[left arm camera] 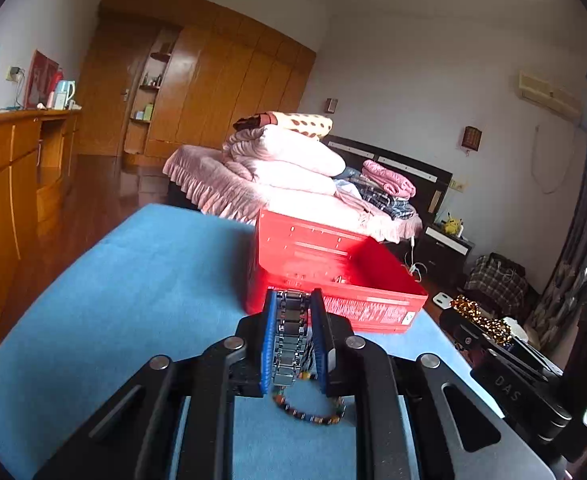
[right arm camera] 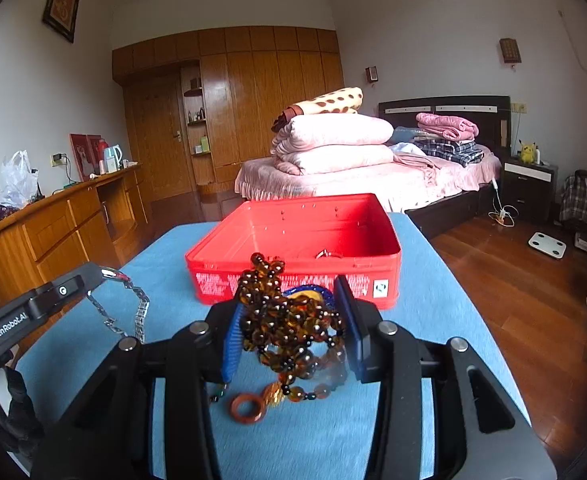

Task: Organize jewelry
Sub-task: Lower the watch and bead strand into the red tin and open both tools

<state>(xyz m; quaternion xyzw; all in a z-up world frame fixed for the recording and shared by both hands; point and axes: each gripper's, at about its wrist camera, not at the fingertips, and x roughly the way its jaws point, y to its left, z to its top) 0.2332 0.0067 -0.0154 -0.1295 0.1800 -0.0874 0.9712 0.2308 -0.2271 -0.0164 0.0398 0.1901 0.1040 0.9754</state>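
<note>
- Metal link bracelet [left arm camera: 291, 336]: clamped between the blue pads of the left tool [left arm camera: 293, 300], links running lengthwise along the fingers; in the right wrist view its free part [right arm camera: 133, 312] hangs in a loop below that tool, above the worktop.
- Amber bead strand [right arm camera: 289, 320]: bunched between the pads of the right tool [right arm camera: 289, 300], clenched on it; several loops sag below the jaws.
- Still on the blue worktop [right arm camera: 433, 300]: a reddish-brown ring [right arm camera: 247, 407] just under the right tool, and a dark multicolour bead bracelet [left arm camera: 311, 414] under the left tool.
- Red tin box [right arm camera: 293, 284]: open, lid not seen, standing directly ahead of both tools on the worktop. A small metal ring-like piece [right arm camera: 327, 255] already lies inside.
- Key relation: box lies straight forward of the right tool, its near wall close beyond the fingertips; from the left tool it lies forward and slightly right. Right tool judged nearer and better centred.
- Judgement: both loads are lifted and ready for transfer; the coming move needs each to clear the near wall before release.
- Risk: dangling loops may catch the rim.
</note>
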